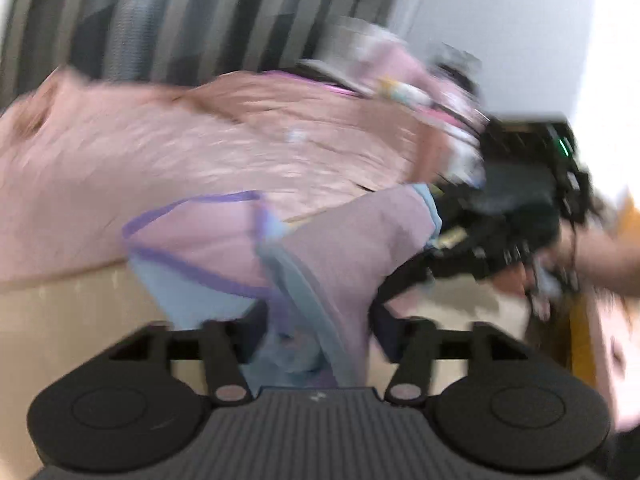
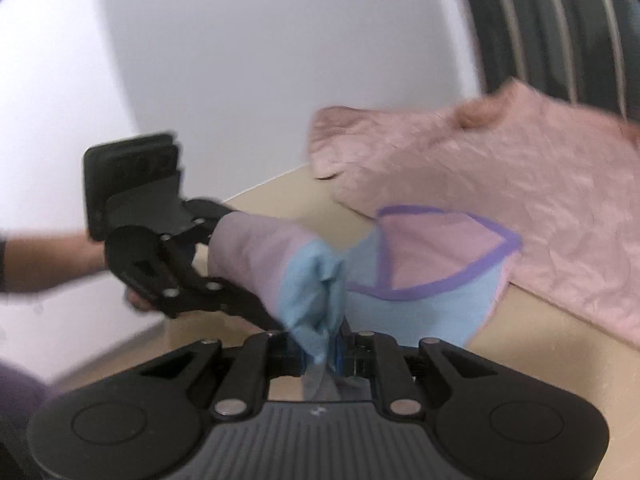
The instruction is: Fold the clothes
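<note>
I see both grippers clamped on lilac-blue garment (image 2: 420,264), frame centre: left gripper (image 1: 308,344); right gripper (image 2: 326,354); pink cloth (image 2: 500,184) upper right on table (image 2: 560,344).

Left gripper (image 1: 308,344): jaws closed on fabric, held by a bare forearm (image 2: 44,260) entering from the side. Right gripper (image 2: 326,354): jaws closed on fabric. The 2 grippers sit near each other, angled inward.
</note>
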Tool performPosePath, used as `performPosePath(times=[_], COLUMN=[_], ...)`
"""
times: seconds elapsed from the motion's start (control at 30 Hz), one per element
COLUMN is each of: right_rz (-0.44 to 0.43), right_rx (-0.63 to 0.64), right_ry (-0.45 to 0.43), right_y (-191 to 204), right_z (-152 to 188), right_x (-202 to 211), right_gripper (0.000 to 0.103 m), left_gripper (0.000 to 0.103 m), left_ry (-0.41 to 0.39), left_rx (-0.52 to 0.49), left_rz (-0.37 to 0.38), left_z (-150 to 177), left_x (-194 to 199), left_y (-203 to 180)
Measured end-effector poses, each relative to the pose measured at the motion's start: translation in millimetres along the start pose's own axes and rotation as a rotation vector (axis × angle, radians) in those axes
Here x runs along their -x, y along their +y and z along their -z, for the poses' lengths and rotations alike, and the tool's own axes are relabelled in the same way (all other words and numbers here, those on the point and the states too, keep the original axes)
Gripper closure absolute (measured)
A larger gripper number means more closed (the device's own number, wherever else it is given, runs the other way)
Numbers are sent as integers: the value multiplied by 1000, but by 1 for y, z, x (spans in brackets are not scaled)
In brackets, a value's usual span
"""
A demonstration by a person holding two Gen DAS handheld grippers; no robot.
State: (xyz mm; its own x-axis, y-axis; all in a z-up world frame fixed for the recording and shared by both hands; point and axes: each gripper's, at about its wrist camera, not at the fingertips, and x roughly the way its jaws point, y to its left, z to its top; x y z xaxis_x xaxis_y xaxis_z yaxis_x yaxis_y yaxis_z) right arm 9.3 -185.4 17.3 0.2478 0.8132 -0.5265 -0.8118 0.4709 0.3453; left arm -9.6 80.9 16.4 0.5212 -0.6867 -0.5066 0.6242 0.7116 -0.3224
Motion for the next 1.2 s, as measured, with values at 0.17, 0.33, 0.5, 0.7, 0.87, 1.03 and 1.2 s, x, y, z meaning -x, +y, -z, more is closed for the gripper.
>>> performPosePath(times=[0.17,0.33,0.5,0.7,0.87,1.03,1.2], right_rz=[91,121,66,62,32,49,188], right_rx=[-190,-295,-355,-346,-364,-342,-315], right_ry=[-73,-67,-69,-101,-70,-42,-145], right_y=[-30,-40,-34,-16,12,37,31], right_z=[-4,6,19,29,46,60,34], right_x=[-3,-2,-5,11,27,33,47], right_gripper=[53,53,88,97,97,89,58], left_gripper=[42,47,95,97,97,54,35], left_ry=[-34,-54,-146,-197,-151,-168,-197], left_rx=[221,336,448,510,439,399,390], left_rz=[-25,-54,-79,-143,-228,-296,-347], left_z=[-2,0,8,24,54,71,43], left_x=[-2,5,11,28,41,64,71], left_y=[25,25,18,-2,-33,-49,-29])
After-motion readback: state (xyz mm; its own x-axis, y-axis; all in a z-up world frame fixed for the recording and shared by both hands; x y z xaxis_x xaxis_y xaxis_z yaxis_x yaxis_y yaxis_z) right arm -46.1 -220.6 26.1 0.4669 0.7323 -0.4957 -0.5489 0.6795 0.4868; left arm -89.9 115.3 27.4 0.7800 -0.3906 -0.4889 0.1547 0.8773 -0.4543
